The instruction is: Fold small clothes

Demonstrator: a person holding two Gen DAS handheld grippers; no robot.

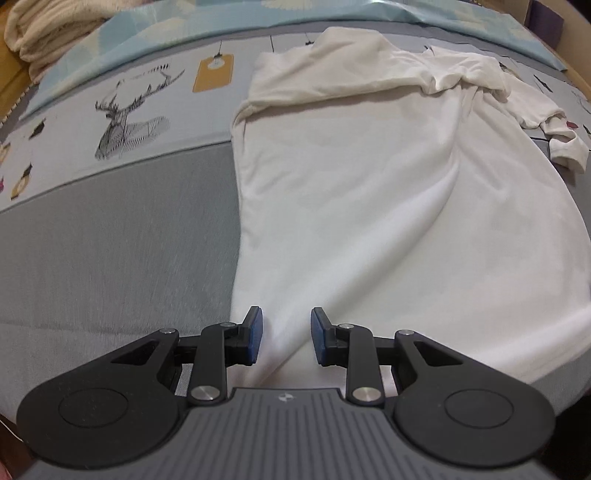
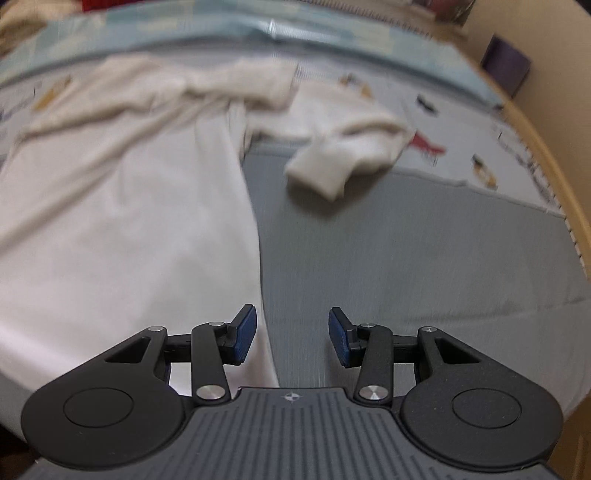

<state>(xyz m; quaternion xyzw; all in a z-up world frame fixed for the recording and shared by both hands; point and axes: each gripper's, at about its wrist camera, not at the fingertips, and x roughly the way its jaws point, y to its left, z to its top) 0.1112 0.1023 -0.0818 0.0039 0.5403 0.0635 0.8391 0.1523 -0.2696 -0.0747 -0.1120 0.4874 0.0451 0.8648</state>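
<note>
We are holding both the left gripper [image 1: 286, 336] and right gripper [image 2: 291, 336] open, gripping nothing, at lower centre above the white shirt [image 1: 351, 192].

One white shirt [image 1: 369, 192]; one folded cream blanket [image 1: 44, 33]; one bedspread [image 1: 110, 240]

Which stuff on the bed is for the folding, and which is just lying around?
For the folding:
- white shirt
- left hand-held gripper, open
- right hand-held gripper, open

Just lying around:
- cream blanket in the far corner
- purple box by the wall
- bedsheet
</note>
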